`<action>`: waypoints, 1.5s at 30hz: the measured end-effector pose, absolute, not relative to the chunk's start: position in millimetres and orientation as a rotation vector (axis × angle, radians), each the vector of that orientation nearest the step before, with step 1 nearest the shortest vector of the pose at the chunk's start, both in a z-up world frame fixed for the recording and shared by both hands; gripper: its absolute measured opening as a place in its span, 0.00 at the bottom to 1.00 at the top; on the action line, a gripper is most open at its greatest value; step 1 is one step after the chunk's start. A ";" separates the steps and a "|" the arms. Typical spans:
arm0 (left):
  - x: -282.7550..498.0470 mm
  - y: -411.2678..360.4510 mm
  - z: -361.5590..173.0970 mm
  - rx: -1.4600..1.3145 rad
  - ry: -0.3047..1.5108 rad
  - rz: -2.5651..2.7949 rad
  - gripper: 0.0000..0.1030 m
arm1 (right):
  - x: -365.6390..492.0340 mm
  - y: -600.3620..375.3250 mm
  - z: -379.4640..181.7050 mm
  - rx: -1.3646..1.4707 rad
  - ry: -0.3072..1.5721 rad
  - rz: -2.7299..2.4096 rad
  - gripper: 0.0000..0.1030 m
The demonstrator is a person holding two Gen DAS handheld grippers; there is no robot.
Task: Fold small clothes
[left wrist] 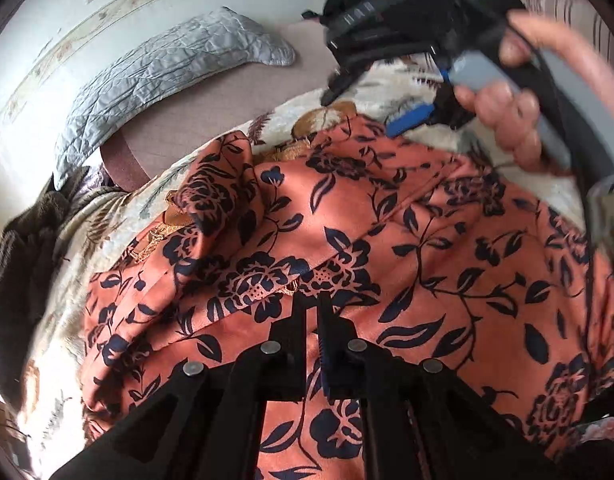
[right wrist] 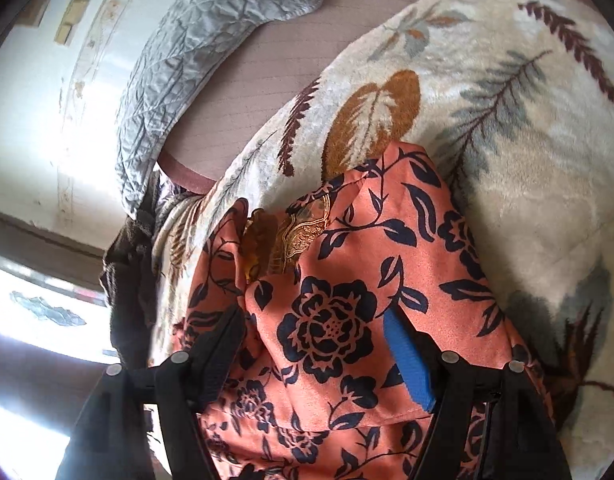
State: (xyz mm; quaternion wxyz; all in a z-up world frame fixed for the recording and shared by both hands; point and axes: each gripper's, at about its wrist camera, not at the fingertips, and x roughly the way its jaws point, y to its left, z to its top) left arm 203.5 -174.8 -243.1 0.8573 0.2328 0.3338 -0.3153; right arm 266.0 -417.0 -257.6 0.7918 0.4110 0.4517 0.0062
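I have the left gripper (left wrist: 311, 300) closed on an edge of the orange floral garment (left wrist: 427, 240): its 2 black fingers are pinched together, and a ridge of cloth rises to their tips. My right gripper (right wrist: 319, 344) stands wide open, and the garment lies in the gap without either pad pressing on it; the blue pad (right wrist: 409, 364) sits just above the cloth on the right-hand finger. The garment is spread beneath and ahead of both pairs of fingers, on the leaf-print fleece blanket (right wrist: 507, 120).

I judge this to be a carry of the pinched edge across the garment. To do it well I would keep the left pinch firm, lift only enough for the fold to clear the layer below, and lay it edge to edge. The right fingers could press the far side down, since the fabric looks thin and slippery.

The cloth is smooth, soft-draping, printed with dark navy roses and leaves. A gold embroidered trim (right wrist: 303, 232) shows beyond the right fingertips. The blanket looks plush and deep-piled. Farther off lies a quilted grey pillow (left wrist: 167, 76).
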 end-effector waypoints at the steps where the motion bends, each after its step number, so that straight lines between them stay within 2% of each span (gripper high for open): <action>1: 211.7 -158.6 -229.2 0.430 0.679 -0.669 0.06 | 263.0 -411.8 -251.2 0.827 0.965 0.011 0.73; 3: 237.0 -119.5 -201.0 0.277 0.628 -0.619 0.07 | 258.8 -397.1 -235.1 0.708 0.942 0.037 0.73; 5: 269.6 -69.7 -189.5 0.033 0.666 -0.523 0.25 | 256.6 -379.3 -216.4 0.616 0.901 0.063 0.73; 7: 305.0 -20.8 -200.8 -0.185 0.747 -0.361 0.27 | 259.3 -360.0 -201.4 0.560 0.864 0.100 0.73; 9: 330.3 7.9 -221.9 -0.278 0.844 -0.208 0.25 | 275.8 -329.1 -191.5 0.478 0.882 0.148 0.73; 15: 353.0 17.7 -272.6 -0.235 1.074 -0.042 0.25 | 321.2 -217.1 -186.8 0.169 0.967 0.252 0.73; 18: 349.0 18.4 -275.7 -0.211 1.077 -0.035 0.26 | 322.1 -190.1 -203.7 0.082 1.034 0.250 0.70; 21: 347.4 17.5 -277.5 -0.190 1.094 -0.030 0.29 | 315.7 -208.2 -240.8 -0.049 1.138 0.013 0.67; 24: 347.5 15.0 -278.2 -0.172 1.099 -0.045 0.30 | 289.1 -255.9 -277.2 0.048 1.238 -0.068 0.67; 26: 346.6 13.2 -279.1 -0.149 1.096 -0.043 0.30 | 264.9 -282.2 -287.8 0.192 1.220 -0.057 0.67; 31: 347.1 12.6 -280.6 -0.116 1.094 -0.027 0.30 | 231.9 -310.1 -263.7 0.292 1.142 -0.090 0.67; 34: 351.4 11.6 -282.5 -0.120 1.098 -0.019 0.31 | 240.0 -313.0 -232.0 0.299 1.046 -0.049 0.69; 39: 354.7 12.6 -284.8 -0.143 1.104 -0.017 0.31 | 297.2 -251.6 -212.6 -0.004 1.037 0.023 0.68; 45: 357.8 17.1 -287.7 -0.166 1.110 -0.043 0.32 | 359.7 -205.5 -271.1 -0.308 1.231 -0.060 0.65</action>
